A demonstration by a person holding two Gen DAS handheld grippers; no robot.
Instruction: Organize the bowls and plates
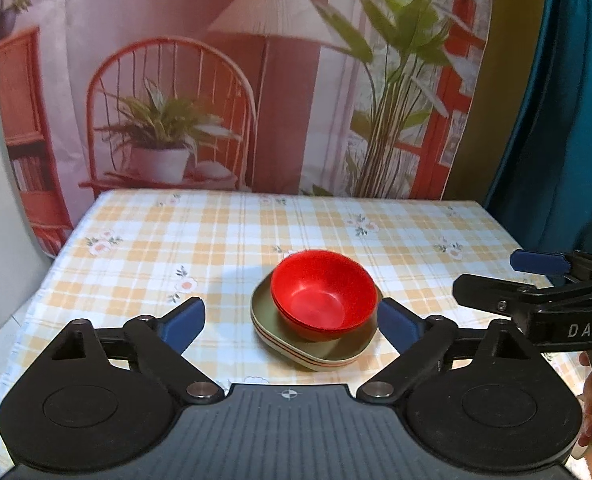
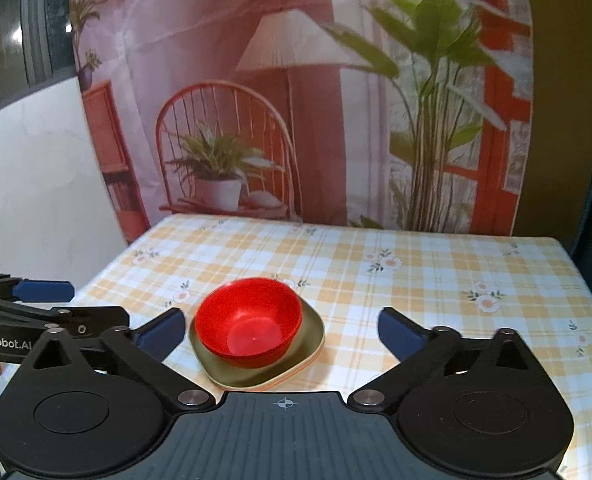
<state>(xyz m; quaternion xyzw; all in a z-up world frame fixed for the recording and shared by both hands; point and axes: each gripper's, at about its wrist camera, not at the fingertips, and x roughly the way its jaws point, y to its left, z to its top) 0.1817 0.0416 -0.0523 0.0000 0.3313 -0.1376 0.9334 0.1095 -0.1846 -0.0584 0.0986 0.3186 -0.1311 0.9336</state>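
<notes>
1. A glossy red plastic bowl [image 1: 323, 295], apparently 2 nested, sits on a stack of matte olive-green rounded-square plates [image 1: 315, 350] with thin orange edge lines. The stack lies near the middle of the table [image 1: 144, 248], toward its front edge.
2. The left gripper [image 1: 292, 322] is spread wide and empty; the stack lies straight ahead, between its blue pads, the right pad close beside the bowl's rim.
3. The right gripper [image 2: 282, 330] is also spread and empty; in its view the stack lies ahead but toward its left finger.
4. Judged from this, the left gripper is better centred on the stack, which has no long axis.
5. The table wears a soft yellow checked floral cloth; the tableware looks smooth and likely slippery at the rims.
</notes>
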